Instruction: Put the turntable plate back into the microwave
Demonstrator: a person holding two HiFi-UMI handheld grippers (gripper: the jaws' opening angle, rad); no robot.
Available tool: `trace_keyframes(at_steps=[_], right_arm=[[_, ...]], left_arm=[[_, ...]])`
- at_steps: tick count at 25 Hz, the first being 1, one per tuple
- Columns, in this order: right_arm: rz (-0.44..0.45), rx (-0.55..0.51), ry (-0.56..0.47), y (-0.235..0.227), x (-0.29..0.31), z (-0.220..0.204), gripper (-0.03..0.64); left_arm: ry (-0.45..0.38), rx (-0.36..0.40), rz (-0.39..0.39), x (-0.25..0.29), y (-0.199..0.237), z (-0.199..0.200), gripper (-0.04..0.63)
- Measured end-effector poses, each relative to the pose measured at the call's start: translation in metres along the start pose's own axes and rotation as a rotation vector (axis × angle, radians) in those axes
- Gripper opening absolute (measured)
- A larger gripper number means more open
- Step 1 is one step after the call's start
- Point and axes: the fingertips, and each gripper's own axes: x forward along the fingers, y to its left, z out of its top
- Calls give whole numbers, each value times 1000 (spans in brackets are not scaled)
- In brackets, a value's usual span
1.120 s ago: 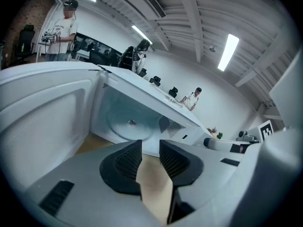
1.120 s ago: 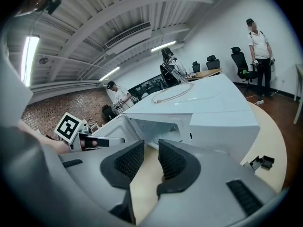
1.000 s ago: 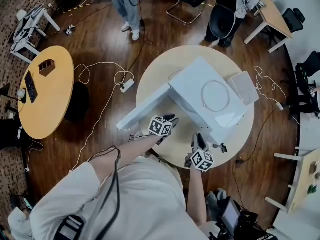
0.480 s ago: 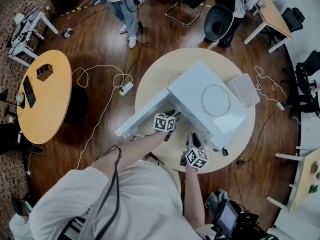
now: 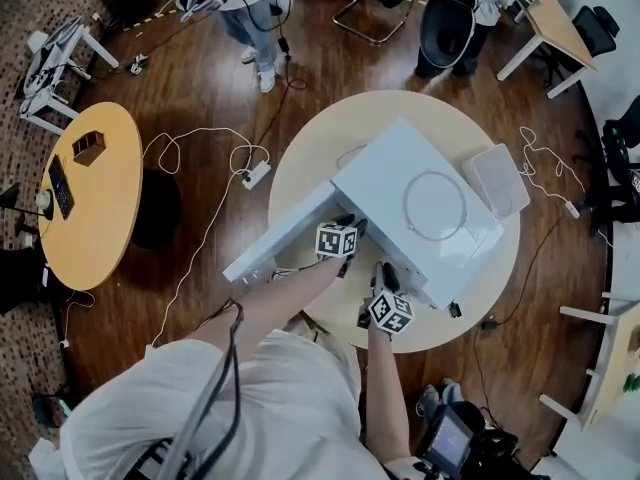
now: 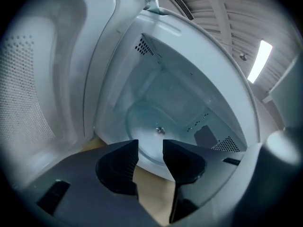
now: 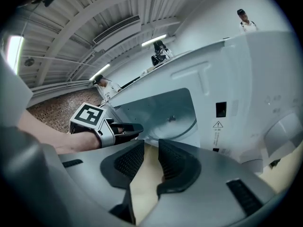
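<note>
The white microwave (image 5: 400, 183) stands on the round table (image 5: 310, 158) with its door (image 5: 280, 238) swung wide open. In the left gripper view the clear glass turntable plate (image 6: 147, 126) lies flat on the cavity floor, over the centre hub. My left gripper (image 6: 150, 148) sits just before the cavity mouth; its jaws have just been opening and stand open, with nothing between them. My right gripper (image 7: 151, 148) hovers lower, by the control panel, jaws a little apart around bare air. It sees the plate's rim (image 7: 182, 126) and the left gripper (image 7: 135, 128).
A circular outline (image 5: 435, 206) shows on the microwave's top. A flat white pad (image 5: 497, 180) lies on the table to its right. A power strip (image 5: 254, 174) and cables trail on the floor. An orange table (image 5: 90, 198) stands left, and people stand beyond.
Both grippers have shifted closer to the microwave's open front. The left one now sits right at the cavity mouth.
</note>
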Motion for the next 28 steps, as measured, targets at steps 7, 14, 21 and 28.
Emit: trace_keyframes(at_steps=[7,14,21,28], right_arm=[[-8,-5,27,-7,9,-6,81],[-19,1,48,-12,15,-12,81],[-23,11,56,-12,24,-17,81],[-39,22,55,-21,24,-22,81]], left_arm=[[11,-28,1,25,18,2,144],[7,-40,14,34,25,5,144],[9,-48,26,39,35,11,144],[21,-33,20,46,34,11,144]])
